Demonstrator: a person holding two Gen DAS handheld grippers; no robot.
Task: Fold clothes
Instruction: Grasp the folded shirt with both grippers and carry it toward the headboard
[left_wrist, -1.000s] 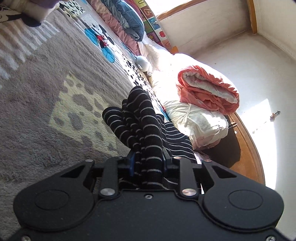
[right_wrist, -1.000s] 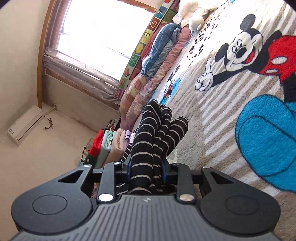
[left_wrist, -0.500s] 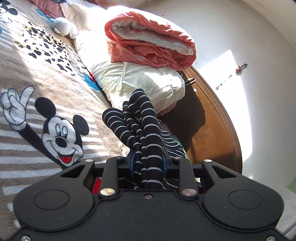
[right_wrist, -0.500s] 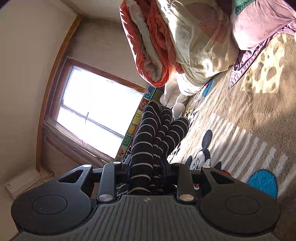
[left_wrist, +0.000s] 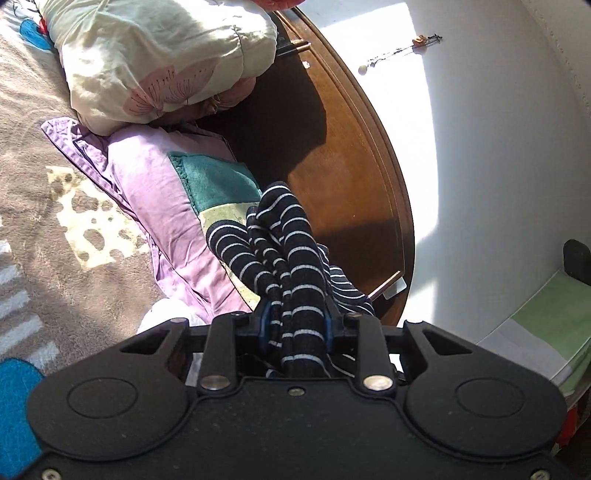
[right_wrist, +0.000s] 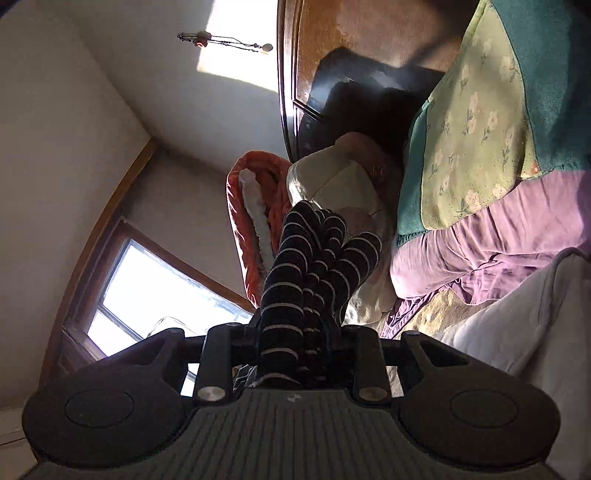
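Note:
A dark navy garment with thin white stripes (left_wrist: 284, 254) is bunched between the fingers of my left gripper (left_wrist: 295, 325), which is shut on it. More of it hangs below to the right. My right gripper (right_wrist: 299, 332) is shut on another bunch of the same striped garment (right_wrist: 314, 266), which sticks up past the fingers. Both grippers are held up above the bed. The rest of the garment is hidden under the gripper bodies.
A purple pillow (left_wrist: 155, 192) with a teal and floral cloth (left_wrist: 214, 184) lies on the brown patterned blanket (left_wrist: 37, 184). A cream duvet (left_wrist: 147, 62), an orange quilt (right_wrist: 255, 221), the wooden headboard (left_wrist: 351, 166), a white wall and a window (right_wrist: 155, 288) surround it.
Both grippers have swung round with the striped garment still held: the views moved from the Mickey Mouse blanket and window towards the pillows, headboard and wall. The grip has not changed.

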